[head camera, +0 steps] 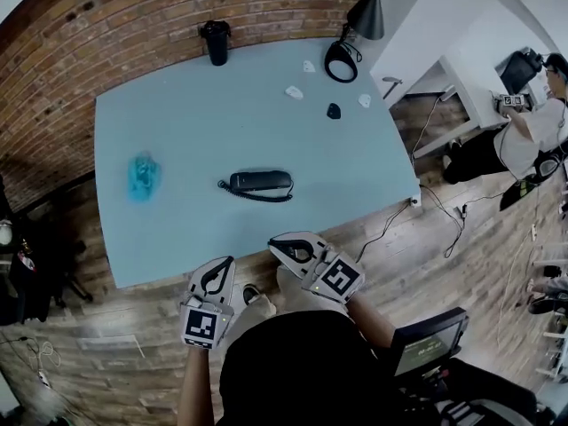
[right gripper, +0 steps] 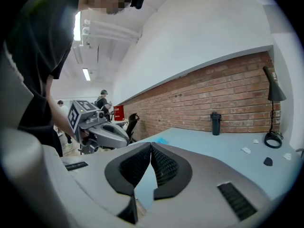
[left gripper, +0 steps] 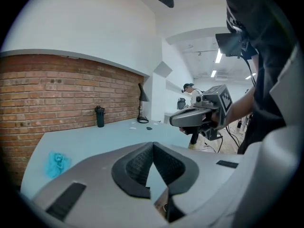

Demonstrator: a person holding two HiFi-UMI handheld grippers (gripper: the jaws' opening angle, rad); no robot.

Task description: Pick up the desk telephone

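Glossy black desk telephone [head camera: 260, 182] lies on smooth pale-blue tabletop [head camera: 177, 140]; left hand-held gripper [head camera: 228, 262] and right hand-held gripper [head camera: 276, 243] hover near, jaws together, empty.

Open tabletop [head camera: 177, 229] lies between near edge and telephone [head camera: 260, 181]; cup [head camera: 216, 43], lamp [head camera: 366, 14] stand far back.

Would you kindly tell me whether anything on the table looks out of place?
Nothing looks spilled or broken. Small white scraps and a dark piece lie scattered near the lamp, and a crumpled teal thing sits apart at the left of the table.
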